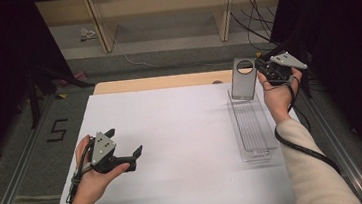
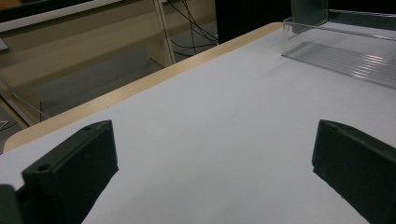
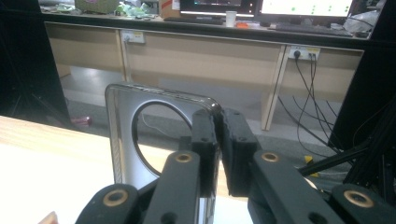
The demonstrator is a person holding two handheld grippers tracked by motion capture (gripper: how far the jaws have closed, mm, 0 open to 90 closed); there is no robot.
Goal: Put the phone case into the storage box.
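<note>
Right gripper (image 1: 262, 69) upper right, clamped on grey plate's (image 1: 243, 78) edge above clear tray (image 1: 251, 125), left gripper (image 1: 126, 150) lower left, jaws apart over bare white table (image 1: 182, 132).

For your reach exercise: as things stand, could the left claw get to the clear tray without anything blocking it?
Probably yes. The left claw is open above bare white table, and nothing lies between it and the clear tray. The right claw holds the grey plate at the tray's far end.

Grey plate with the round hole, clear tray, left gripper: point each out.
grey plate (image 1: 243, 83), high view, flat face below its round hole.
clear tray (image 1: 253, 125), high view, ribbed floor.
left gripper (image 1: 124, 148), high view, midway between its open fingertips.
</note>
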